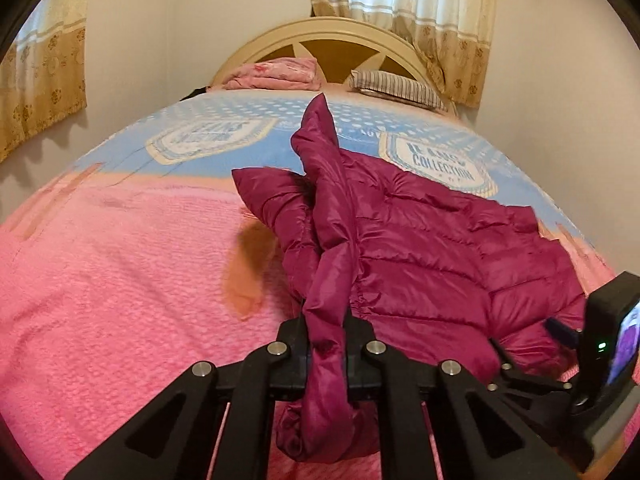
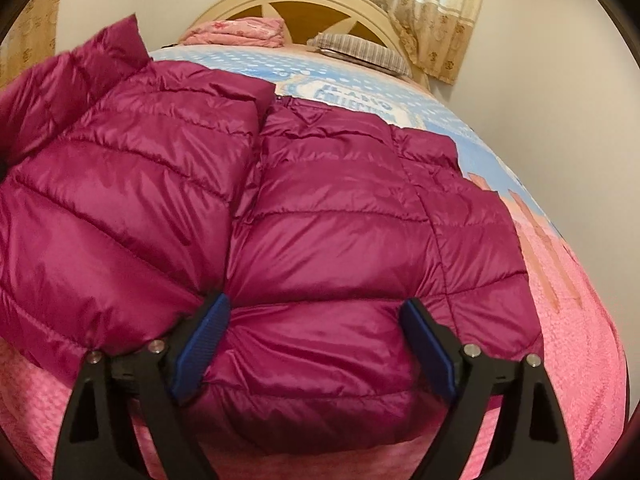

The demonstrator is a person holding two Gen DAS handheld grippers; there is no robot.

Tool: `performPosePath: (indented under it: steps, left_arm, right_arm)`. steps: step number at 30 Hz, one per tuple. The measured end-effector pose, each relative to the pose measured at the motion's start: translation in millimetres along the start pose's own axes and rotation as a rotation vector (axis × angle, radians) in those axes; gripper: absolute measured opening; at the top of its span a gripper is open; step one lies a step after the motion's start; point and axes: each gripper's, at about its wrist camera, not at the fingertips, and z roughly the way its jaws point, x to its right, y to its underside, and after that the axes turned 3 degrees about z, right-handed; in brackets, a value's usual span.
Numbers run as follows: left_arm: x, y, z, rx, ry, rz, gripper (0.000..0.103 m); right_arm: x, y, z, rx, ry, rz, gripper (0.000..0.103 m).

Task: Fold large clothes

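At the bottom centre of the left wrist view, the left gripper (image 1: 326, 344) has its jaws pinched together on a bunched fold of the magenta puffer jacket (image 1: 432, 248). The gathered fabric runs up between the fingers and hangs below them in a crumpled loop near the lower edge. At the right edge of that frame the right gripper (image 1: 560, 330) shows from the side, with a small lit screen on its body.

In the right wrist view, the right gripper (image 2: 316, 328) sits at the bottom centre with its jaws spread wide. The blue pads (image 2: 202, 354) press against the jacket's near hem, and a broad puff of quilted fabric bulges between them without being clamped. The jacket (image 2: 320, 208) fills the middle and left of this frame, lying on the bed, with one panel folded over toward the upper left.

Under the jacket lies a pink textured blanket (image 1: 112, 280) that covers the near part of the bed. Farther up is a blue sheet (image 1: 248, 120) printed with white badges. Above it, at upper centre, a folded pink cloth (image 1: 276, 74) and a striped pillow (image 1: 396, 86) lie against the cream arched headboard (image 1: 332, 28). Patterned curtains (image 1: 432, 8) hang at the top right, just beside the headboard.
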Motion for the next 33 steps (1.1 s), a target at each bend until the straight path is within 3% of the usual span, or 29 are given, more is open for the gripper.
performPosePath:
  steps: [6, 8, 10, 13, 17, 20, 23, 26, 30, 33]
  left_arm:
    - [-18.3, -13.5, -19.1, 0.029, -0.048, 0.007, 0.008]
    - [-15.2, -23.1, -25.3, 0.048, -0.053, 0.030, 0.008]
    - [5.1, -37.9, -36.9, 0.087, -0.057, 0.090, 0.008]
    - [40.1, -57.3, -48.2, 0.128, -0.053, 0.166, 0.008]
    - [104.0, -78.4, -52.0, 0.183, -0.030, 0.282, 0.008]
    - [172.4, -80.6, -39.9, 0.206, -0.002, 0.405, 0.008]
    - [230.6, -68.7, -19.0, 0.213, -0.004, 0.523, 0.008]
    - [292.9, -35.0, 19.4, 0.188, -0.009, 0.671, 0.008]
    - [342.0, 15.0, 61.2, 0.142, -0.005, 0.840, 0.008]
    - [361.3, 36.6, 63.2, 0.179, -0.032, 0.918, 0.014]
  right_arm:
    - [-26.5, -4.2, -12.5, 0.010, -0.097, -0.085, 0.089]
    - [-9.7, -8.5, -25.6, -0.004, -0.190, -0.070, 0.090]
    - [13.8, -10.2, -39.3, 0.025, -0.210, -0.043, 0.097]
    - [67.9, -13.1, -55.3, 0.079, -0.170, 0.033, 0.103]
    - [156.8, -7.0, -39.3, 0.056, -0.044, 0.158, 0.103]
    - [221.9, 7.3, -27.7, 0.031, 0.035, 0.290, 0.103]
    - [271.6, 20.7, -20.0, 0.008, 0.103, 0.380, 0.103]
    - [306.2, 35.9, -14.3, -0.016, 0.138, 0.444, 0.103]
    - [321.3, 54.3, -10.9, -0.040, 0.155, 0.484, 0.103]
    - [327.8, 64.3, -10.9, -0.052, 0.155, 0.496, 0.103]
